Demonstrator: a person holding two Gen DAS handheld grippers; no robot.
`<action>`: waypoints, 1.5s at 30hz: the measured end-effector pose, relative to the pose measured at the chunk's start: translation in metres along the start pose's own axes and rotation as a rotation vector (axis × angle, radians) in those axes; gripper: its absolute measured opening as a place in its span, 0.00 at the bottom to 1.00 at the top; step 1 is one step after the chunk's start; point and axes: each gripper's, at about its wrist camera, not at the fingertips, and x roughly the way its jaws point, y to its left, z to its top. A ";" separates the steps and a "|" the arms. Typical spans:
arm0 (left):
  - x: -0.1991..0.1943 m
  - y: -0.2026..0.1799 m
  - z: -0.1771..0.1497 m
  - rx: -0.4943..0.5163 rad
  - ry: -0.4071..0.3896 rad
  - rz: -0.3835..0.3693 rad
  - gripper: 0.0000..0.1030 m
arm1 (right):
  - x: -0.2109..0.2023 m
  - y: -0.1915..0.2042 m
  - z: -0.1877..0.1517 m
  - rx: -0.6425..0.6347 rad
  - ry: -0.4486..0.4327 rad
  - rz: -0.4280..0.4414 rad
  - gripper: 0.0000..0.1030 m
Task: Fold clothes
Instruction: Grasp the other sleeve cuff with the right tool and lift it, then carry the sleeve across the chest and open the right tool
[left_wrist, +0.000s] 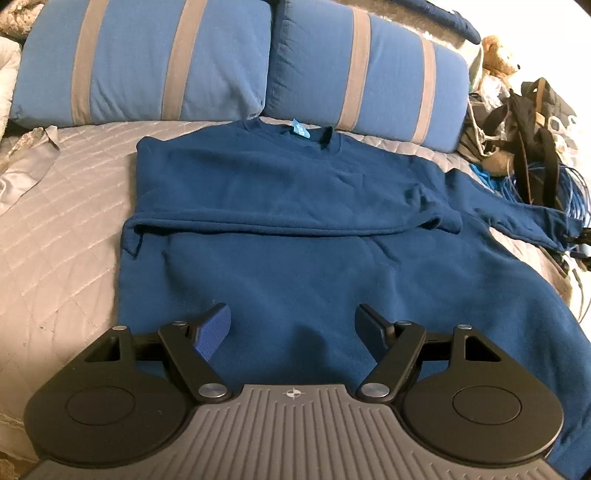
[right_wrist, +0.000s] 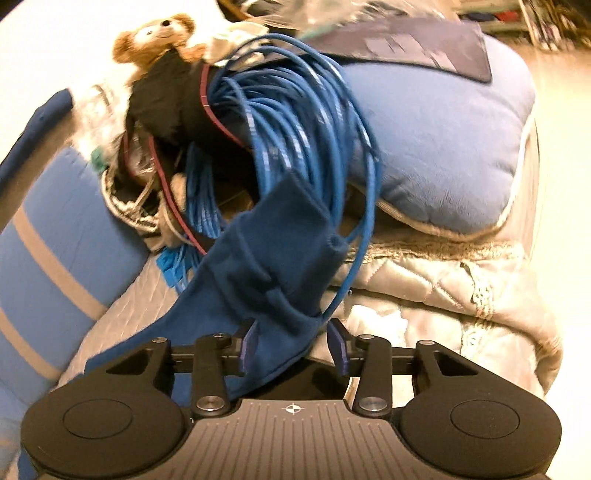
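Note:
A dark blue sweatshirt (left_wrist: 295, 221) lies flat on the quilted bed, collar toward the pillows. Its left sleeve is folded across the chest; its right sleeve (left_wrist: 517, 218) stretches out to the right. My left gripper (left_wrist: 291, 325) is open and empty, hovering over the sweatshirt's lower body. In the right wrist view, my right gripper (right_wrist: 291, 345) is open around the end of the right sleeve (right_wrist: 273, 266); the cloth lies between the jaws, which stand apart. The sleeve's cuff rests against a coil of blue cable.
Two blue pillows with grey stripes (left_wrist: 166, 62) stand at the head of the bed. A coil of blue cable (right_wrist: 295, 122), a dark bag (left_wrist: 532, 122) and a teddy bear (right_wrist: 155, 33) pile up at the right. A light blue cushion (right_wrist: 443, 147) lies on folded quilts.

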 end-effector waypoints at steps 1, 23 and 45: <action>0.000 0.000 0.000 0.000 0.002 0.000 0.72 | 0.004 -0.001 0.000 0.009 0.003 -0.001 0.40; 0.005 0.001 0.001 -0.027 0.019 0.014 0.71 | -0.024 0.080 0.004 -0.173 -0.054 0.105 0.10; 0.003 -0.002 -0.002 -0.014 -0.003 0.063 0.72 | -0.043 0.233 -0.073 -0.409 0.083 0.459 0.09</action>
